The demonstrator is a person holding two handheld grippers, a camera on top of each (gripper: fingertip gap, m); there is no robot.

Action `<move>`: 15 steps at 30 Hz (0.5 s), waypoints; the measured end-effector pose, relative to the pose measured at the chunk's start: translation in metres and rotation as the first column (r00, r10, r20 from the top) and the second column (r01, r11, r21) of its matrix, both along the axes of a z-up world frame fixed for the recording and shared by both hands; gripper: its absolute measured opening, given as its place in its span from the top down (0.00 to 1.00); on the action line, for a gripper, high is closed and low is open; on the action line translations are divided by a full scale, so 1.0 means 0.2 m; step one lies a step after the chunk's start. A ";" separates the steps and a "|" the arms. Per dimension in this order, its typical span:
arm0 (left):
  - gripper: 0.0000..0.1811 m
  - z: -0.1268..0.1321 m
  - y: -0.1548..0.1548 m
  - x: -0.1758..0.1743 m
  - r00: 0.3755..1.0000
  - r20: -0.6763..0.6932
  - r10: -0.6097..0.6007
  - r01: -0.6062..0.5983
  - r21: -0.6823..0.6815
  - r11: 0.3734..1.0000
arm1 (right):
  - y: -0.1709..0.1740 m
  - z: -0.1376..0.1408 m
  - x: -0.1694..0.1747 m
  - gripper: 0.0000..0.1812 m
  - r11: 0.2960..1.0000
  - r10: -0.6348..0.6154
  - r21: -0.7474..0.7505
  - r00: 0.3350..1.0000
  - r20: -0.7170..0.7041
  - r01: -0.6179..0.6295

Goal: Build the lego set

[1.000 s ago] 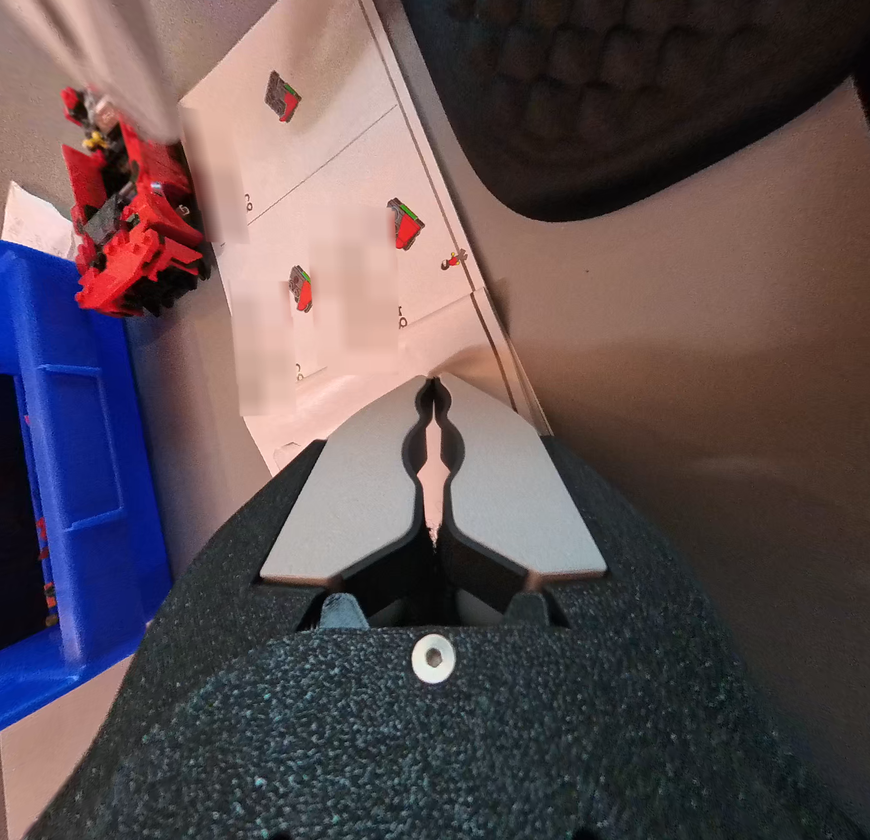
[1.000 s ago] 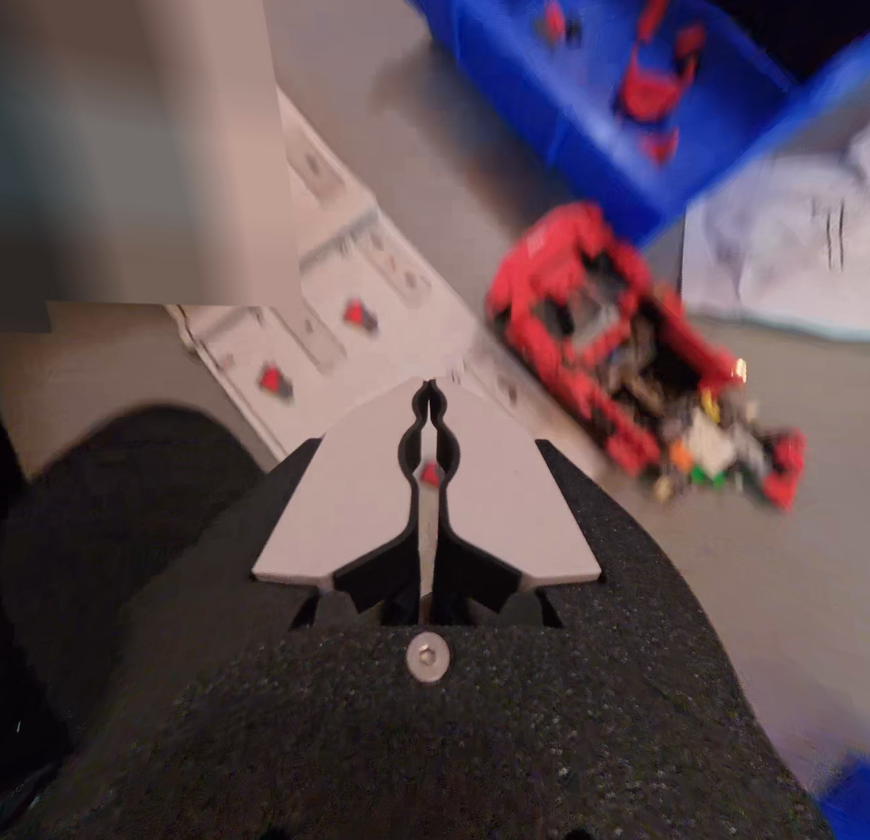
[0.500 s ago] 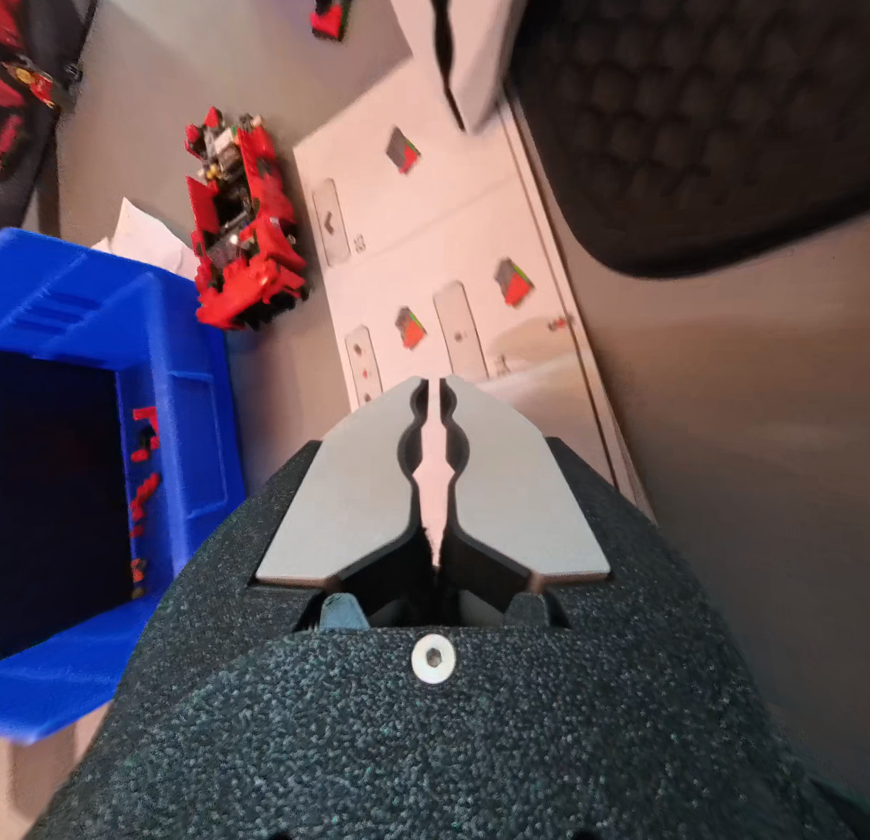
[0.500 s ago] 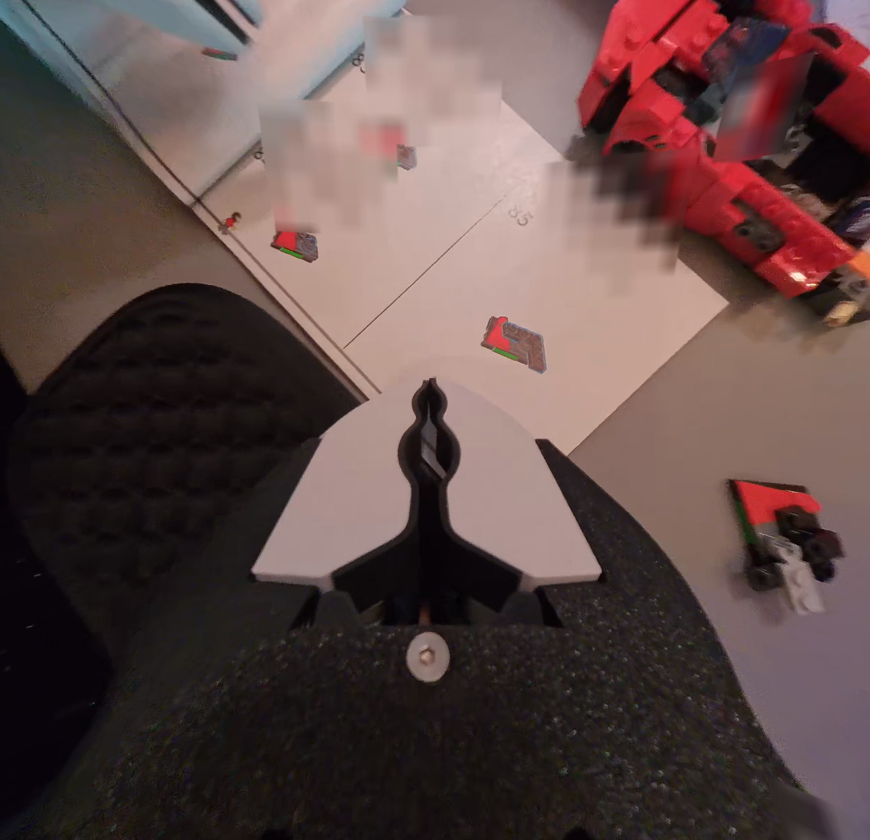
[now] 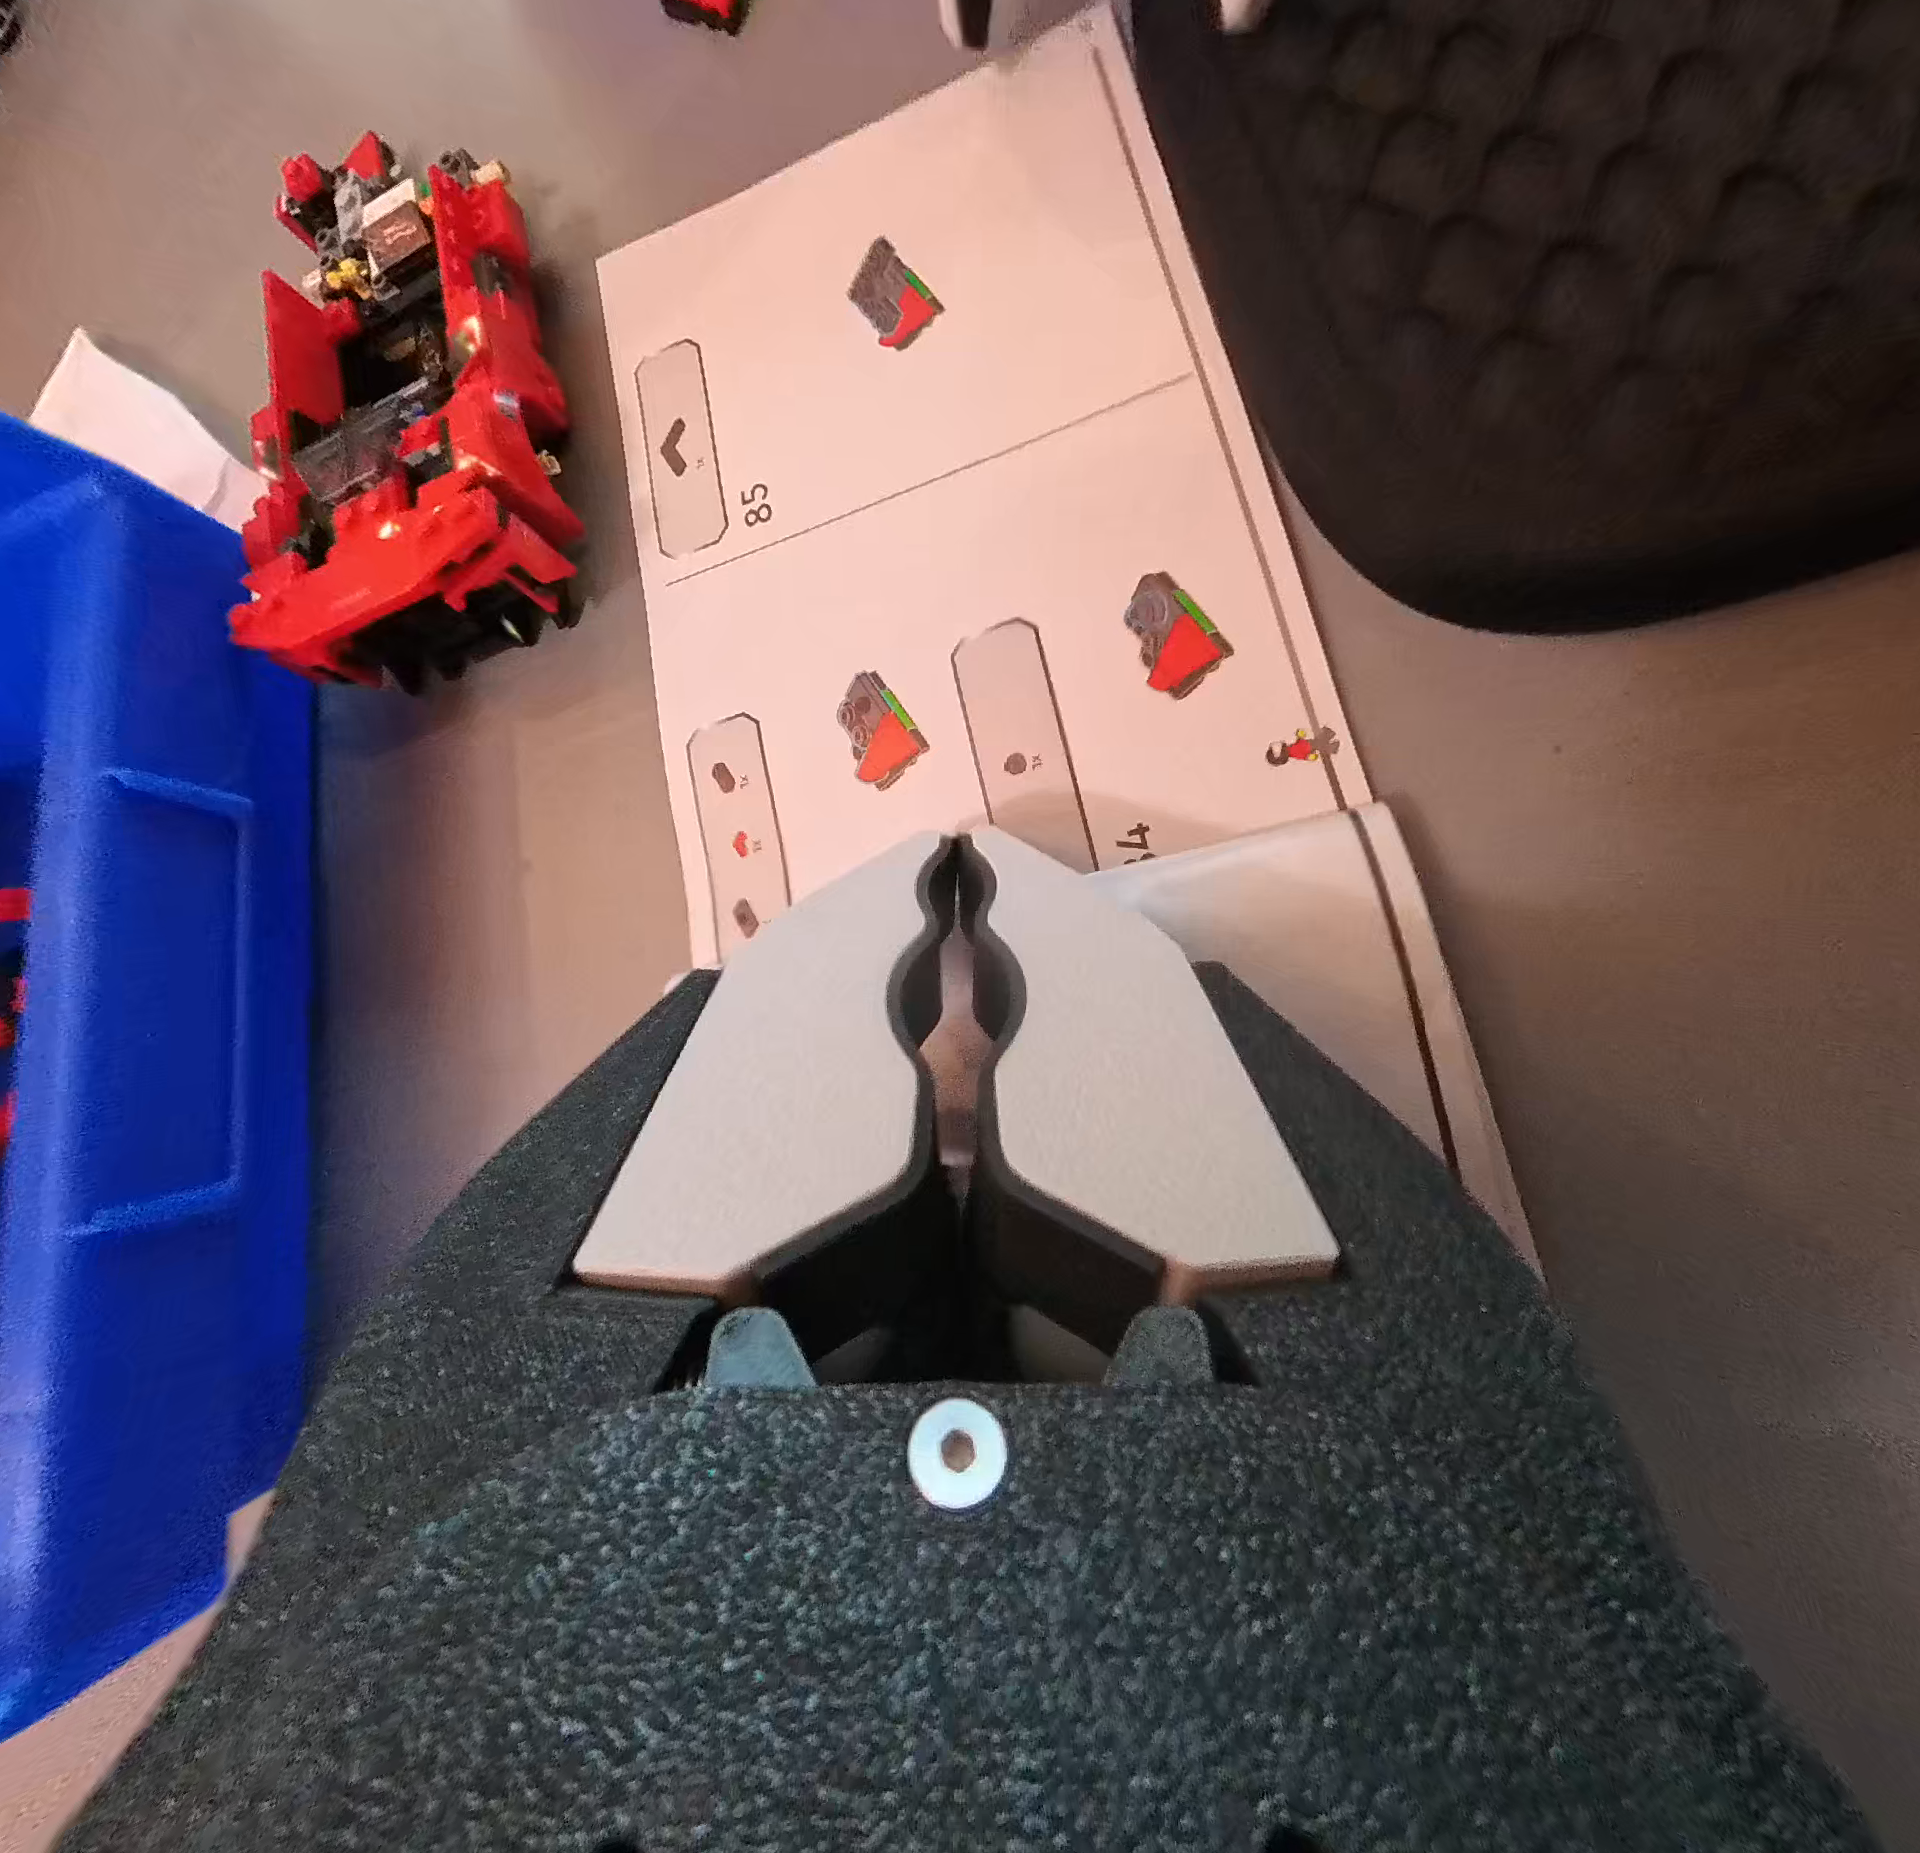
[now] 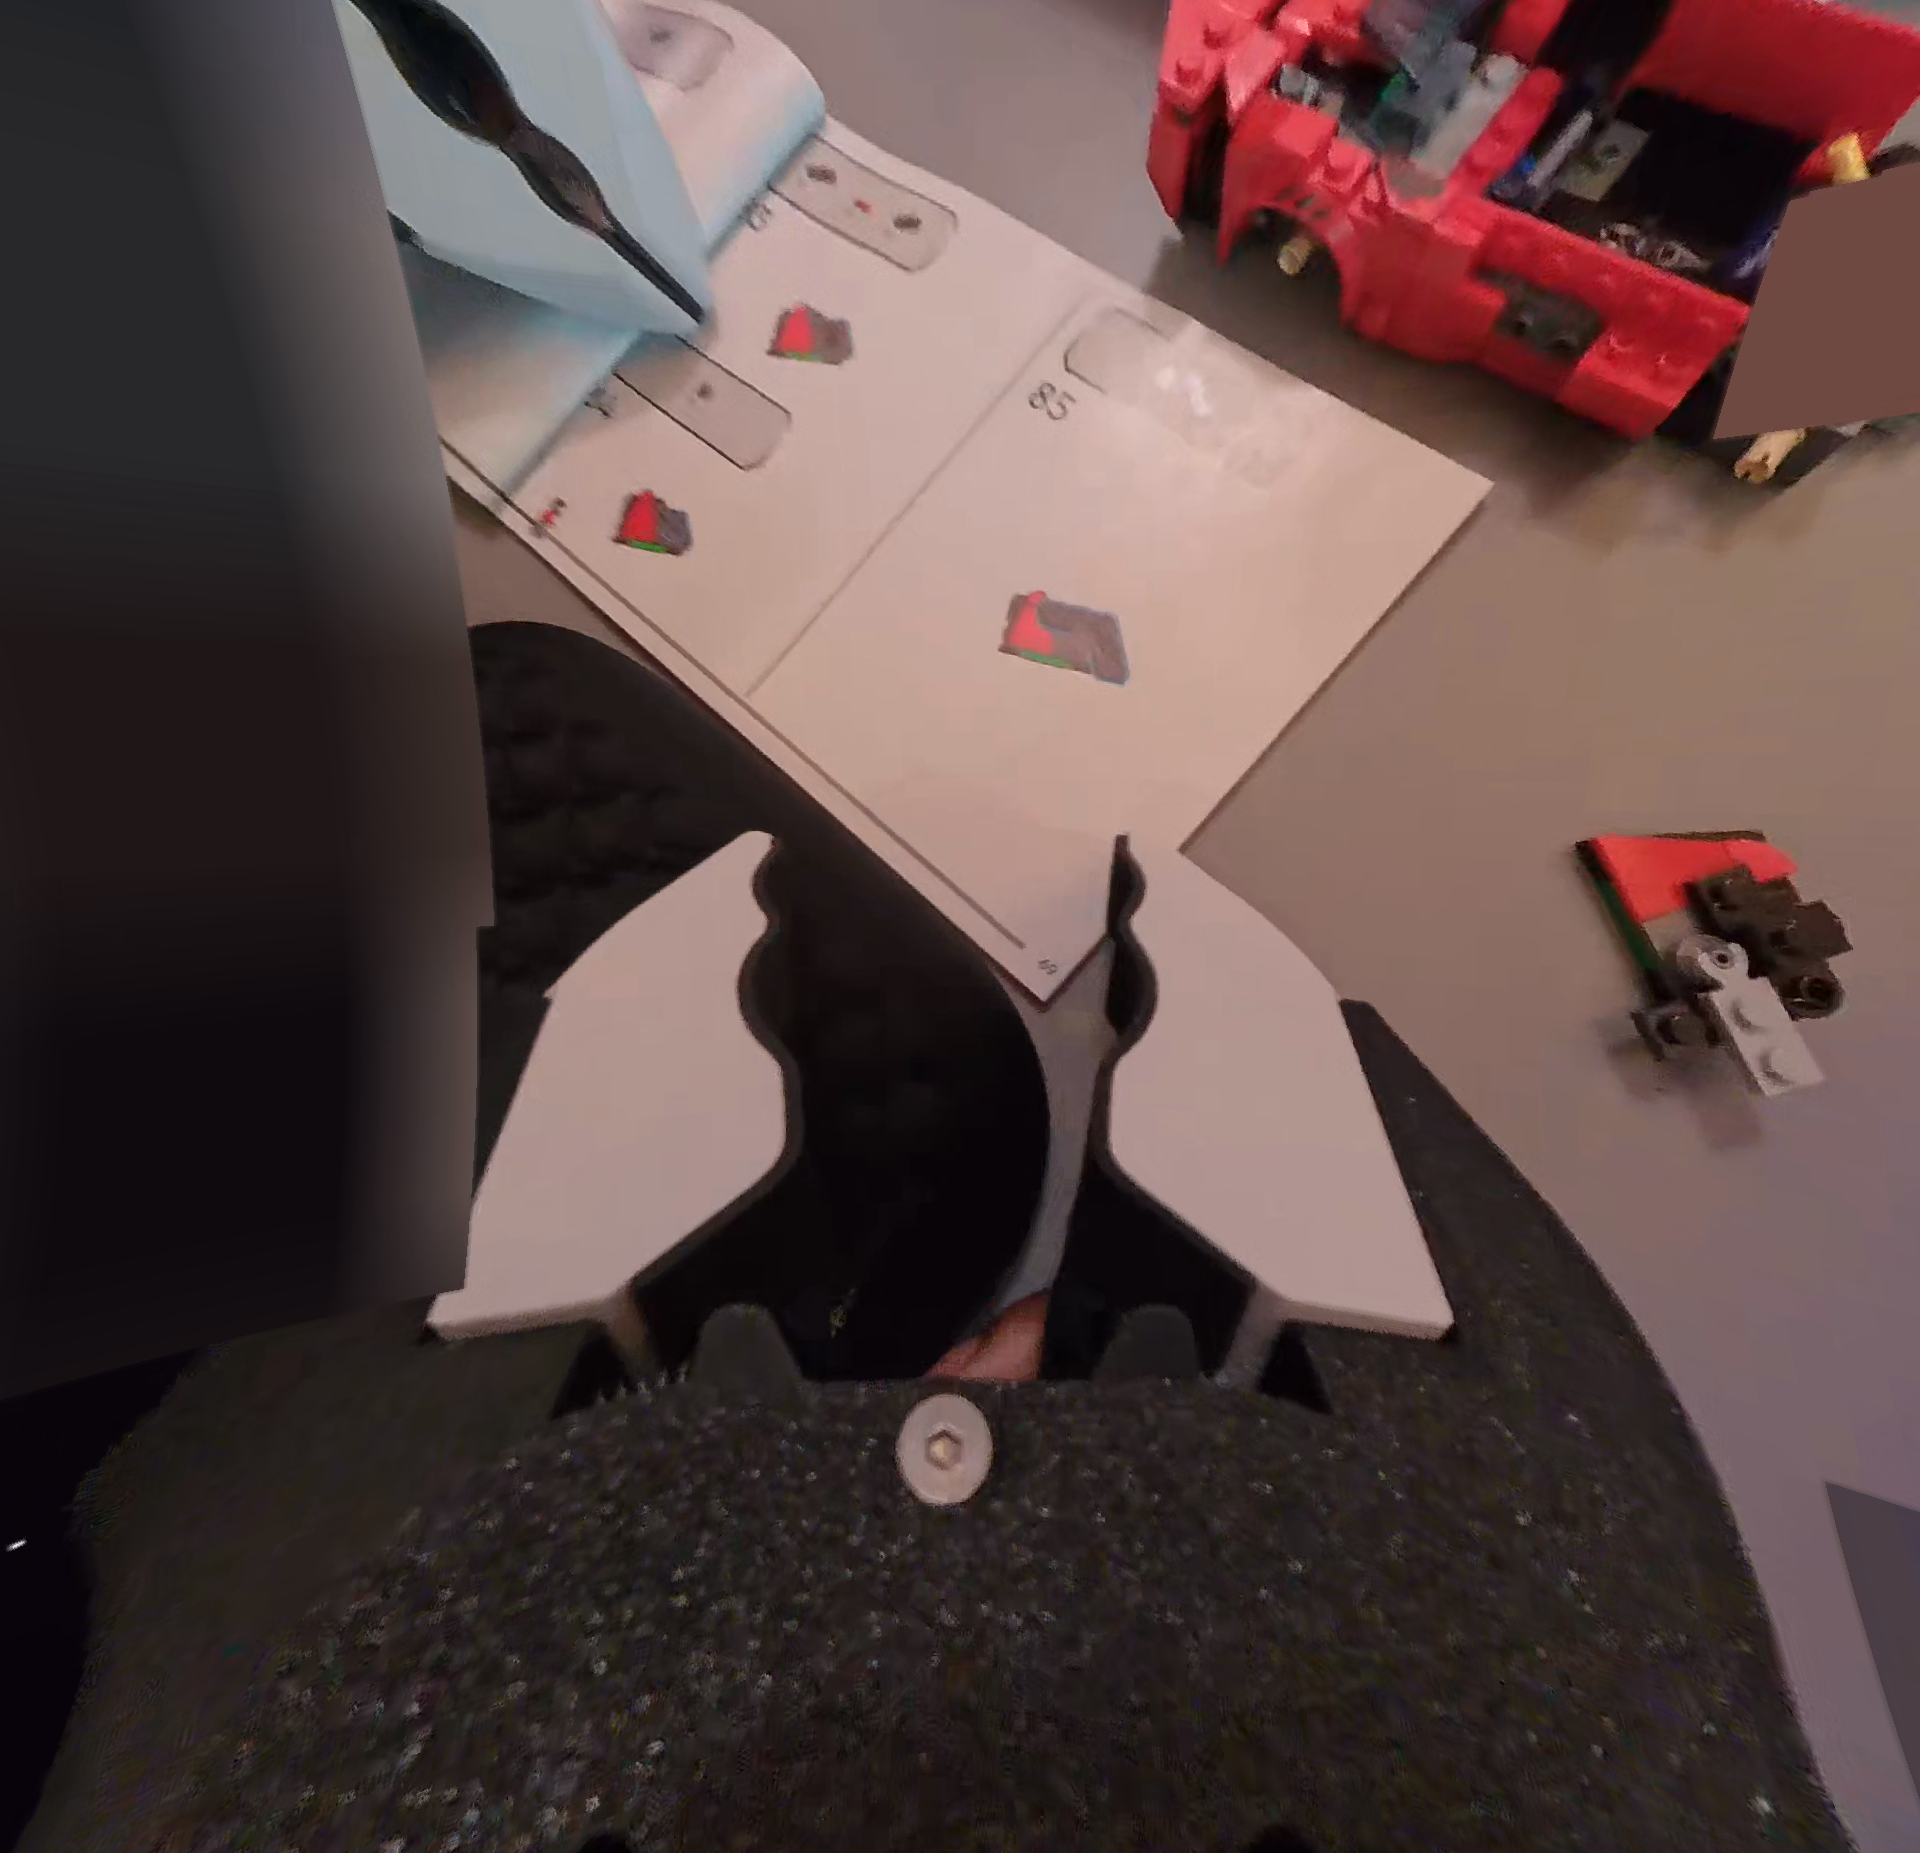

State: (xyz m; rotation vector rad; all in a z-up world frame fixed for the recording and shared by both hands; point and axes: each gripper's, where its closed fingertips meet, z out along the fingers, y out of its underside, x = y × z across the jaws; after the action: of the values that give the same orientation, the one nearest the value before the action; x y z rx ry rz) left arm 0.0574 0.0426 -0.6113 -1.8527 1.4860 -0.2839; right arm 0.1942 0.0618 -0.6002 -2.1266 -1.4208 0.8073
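The left gripper [image 5: 956, 853] has its two fingers pressed together with nothing visible between them, and it hangs over the near end of the instruction booklet [image 5: 966, 432]. The right gripper [image 6: 940, 847] has its fingers wide apart and empty, above the near corner of the same booklet [image 6: 1122, 556]. The red lego car [image 5: 400, 421], partly built, stands on the grey table [image 5: 1662, 920] just left of the booklet, touching the far corner of the blue bin [image 5: 135, 972]. In the right wrist view the car [image 6: 1486, 214] lies far right. A small red and black sub-assembly [image 6: 1725, 946] lies on the table, right of the right gripper and well apart from the car.
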 end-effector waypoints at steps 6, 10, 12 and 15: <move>1.00 0.00 0.00 0.00 0.995 0.099 0.007 -0.001 -0.059 0.998 | -0.03 -0.03 -0.08 0.65 0.997 0.046 -0.059 0.996 0.073 -0.042; 1.00 0.00 0.00 0.00 0.995 0.100 0.004 0.001 -0.049 0.999 | -0.06 -0.03 -0.14 0.60 0.995 0.083 -0.058 0.989 0.125 -0.077; 1.00 0.00 0.00 0.00 0.995 0.104 0.005 0.001 -0.058 0.998 | -0.09 -0.03 -0.17 0.58 0.991 0.120 -0.067 0.983 0.142 -0.112; 1.00 0.00 0.00 0.00 0.994 0.106 0.005 0.001 -0.062 0.998 | -0.12 -0.02 -0.25 0.60 0.985 0.154 -0.085 0.985 0.076 -0.147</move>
State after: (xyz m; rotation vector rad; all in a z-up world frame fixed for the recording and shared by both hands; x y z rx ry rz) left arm 0.0578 0.0429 -0.6114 -1.8578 1.4171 -0.4256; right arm 0.1439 0.0371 -0.6044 -2.1535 -1.6340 0.8539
